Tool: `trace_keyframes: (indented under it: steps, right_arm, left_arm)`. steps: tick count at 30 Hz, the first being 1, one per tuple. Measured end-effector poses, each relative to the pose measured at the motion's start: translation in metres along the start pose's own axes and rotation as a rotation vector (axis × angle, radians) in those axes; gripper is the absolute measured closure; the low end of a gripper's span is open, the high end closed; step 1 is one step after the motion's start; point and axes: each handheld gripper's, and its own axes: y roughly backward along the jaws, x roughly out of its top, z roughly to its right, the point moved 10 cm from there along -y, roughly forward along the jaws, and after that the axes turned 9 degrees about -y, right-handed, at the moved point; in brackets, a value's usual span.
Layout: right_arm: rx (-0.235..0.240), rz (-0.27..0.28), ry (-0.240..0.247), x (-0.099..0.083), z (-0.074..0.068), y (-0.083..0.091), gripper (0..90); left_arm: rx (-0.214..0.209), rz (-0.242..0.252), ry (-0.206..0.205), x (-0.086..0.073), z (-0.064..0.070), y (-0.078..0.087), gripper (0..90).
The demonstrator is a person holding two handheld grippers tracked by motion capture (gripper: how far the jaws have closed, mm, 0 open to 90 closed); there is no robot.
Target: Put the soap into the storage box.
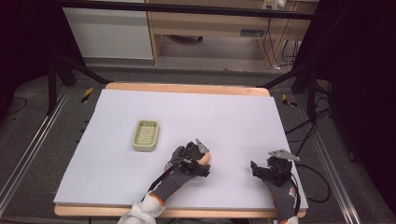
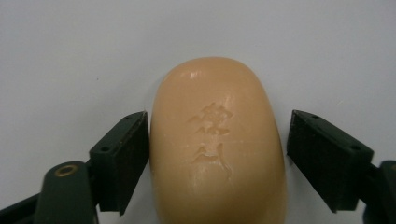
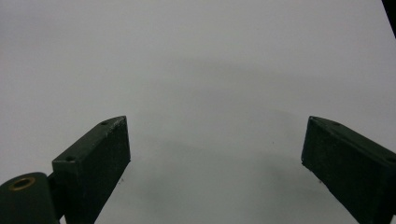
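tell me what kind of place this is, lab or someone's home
Most likely a lab or recording rig, not a home: a table under a plain white sheet, dark curtains and a metal frame around it, loose cables on the floor, and handheld grippers working a bar of soap.

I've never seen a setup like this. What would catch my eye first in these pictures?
Probably the peach-coloured bar of soap, stamped with characters, lying on the white table sheet between the open jaws of the left tongs; one jaw is at its side, the other stands a little off. Next, the small pale green soap dish sitting alone farther out to the left. The right tongs gape open over bare sheet.
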Motion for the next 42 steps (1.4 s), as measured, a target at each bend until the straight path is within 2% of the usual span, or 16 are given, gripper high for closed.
trace_keyframes:
  steps: [5,11,25,42]
  right_arm:
    - [0.001,0.0,-0.001,0.0,0.0,0.0,8.2]
    - [0.0,-0.002,0.003,0.0,0.0,-0.001,8.2]
    - [0.0,-0.003,0.003,0.0,0.0,-0.001,8.2]
    - [-0.002,-0.001,0.003,0.0,0.001,0.0,8.2]
  left_arm:
    - [-0.007,0.0,0.005,0.0,0.0,0.0,24.6]
    - [-0.039,0.0,0.024,0.0,0.001,0.0,31.0]
    - [-0.036,-0.008,0.037,-0.001,0.001,0.003,31.6]
    - [-0.029,0.051,0.033,0.005,-0.01,0.043,31.6]
